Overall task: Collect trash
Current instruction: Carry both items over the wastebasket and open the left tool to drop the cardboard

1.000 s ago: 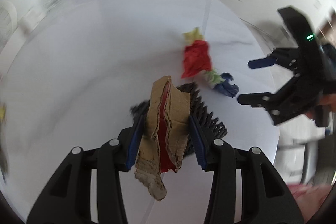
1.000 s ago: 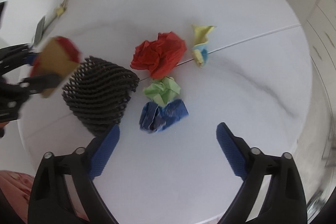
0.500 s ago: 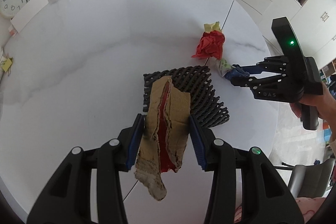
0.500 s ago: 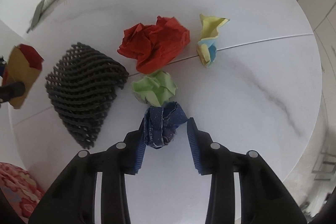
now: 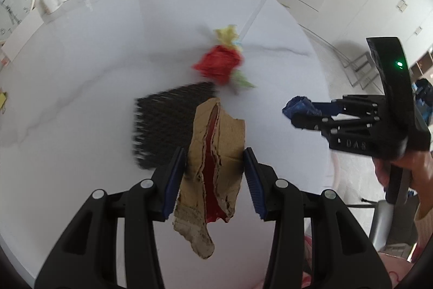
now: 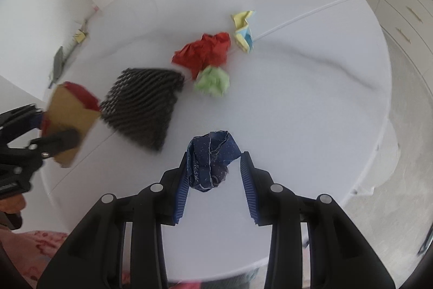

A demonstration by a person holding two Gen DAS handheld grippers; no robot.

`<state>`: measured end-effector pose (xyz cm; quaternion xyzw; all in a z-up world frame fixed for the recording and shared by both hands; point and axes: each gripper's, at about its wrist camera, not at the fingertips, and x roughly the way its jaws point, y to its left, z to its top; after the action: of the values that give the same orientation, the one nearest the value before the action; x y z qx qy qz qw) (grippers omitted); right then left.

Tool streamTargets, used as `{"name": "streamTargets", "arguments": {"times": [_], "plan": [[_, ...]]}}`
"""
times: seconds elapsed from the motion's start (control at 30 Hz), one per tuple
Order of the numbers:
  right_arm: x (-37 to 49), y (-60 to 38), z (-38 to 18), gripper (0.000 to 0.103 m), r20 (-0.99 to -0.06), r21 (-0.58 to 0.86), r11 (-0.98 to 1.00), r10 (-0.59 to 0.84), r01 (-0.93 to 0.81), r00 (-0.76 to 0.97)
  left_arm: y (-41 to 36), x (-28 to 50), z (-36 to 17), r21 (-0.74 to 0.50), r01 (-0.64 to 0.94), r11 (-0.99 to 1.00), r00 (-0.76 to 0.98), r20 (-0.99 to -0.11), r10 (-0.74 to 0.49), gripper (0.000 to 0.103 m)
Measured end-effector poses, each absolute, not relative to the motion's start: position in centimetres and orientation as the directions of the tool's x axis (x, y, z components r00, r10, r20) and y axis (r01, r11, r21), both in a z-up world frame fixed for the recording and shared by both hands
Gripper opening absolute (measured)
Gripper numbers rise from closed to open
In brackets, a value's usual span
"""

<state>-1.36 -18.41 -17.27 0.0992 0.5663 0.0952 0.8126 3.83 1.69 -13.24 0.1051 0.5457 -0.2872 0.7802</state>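
Blue paper wad [image 6: 212, 160], on the table [image 6: 297, 104] half a second ago, now hangs lifted off it, pinched in the right gripper [image 6: 215, 175]. Left gripper [image 5: 215, 178] still clamps the torn cardboard scrap [image 5: 215, 169], with the black mesh [image 5: 167, 126] at 11 o'clock and the red wad [image 5: 219, 67] at 12.

My left gripper [image 5: 215, 175] holds the cardboard scrap [image 5: 215, 169] above the table's [image 6: 311, 113] near left side, with the mesh sleeve [image 6: 143, 104] lying just right of it. My right gripper [image 6: 215, 169] holds a crumpled wad [image 6: 212, 160] nearer than the loose paper balls [image 6: 208, 53], which lie far of it, right of the sleeve.
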Motion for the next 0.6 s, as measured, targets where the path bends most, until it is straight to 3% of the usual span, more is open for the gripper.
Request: {"name": "streamTargets", "arguments": {"times": [0.2,0.6], "plan": [[-8.6,-21.9,-14.8,0.037,-0.891,0.265,0.964,0.232,0.033,0.39,-4.6,-0.6,-12.1,-0.174,0.663,0.728,0.178,-0.908,-0.379,0.043],[-23.8,-36.8,-12.2,0.037,-0.904,0.196,0.871,-0.018,0.45,0.427,-21.1,-10.3,-10.5,-0.201,0.842,0.5,0.042,-0.9,-0.433,0.043]]}}
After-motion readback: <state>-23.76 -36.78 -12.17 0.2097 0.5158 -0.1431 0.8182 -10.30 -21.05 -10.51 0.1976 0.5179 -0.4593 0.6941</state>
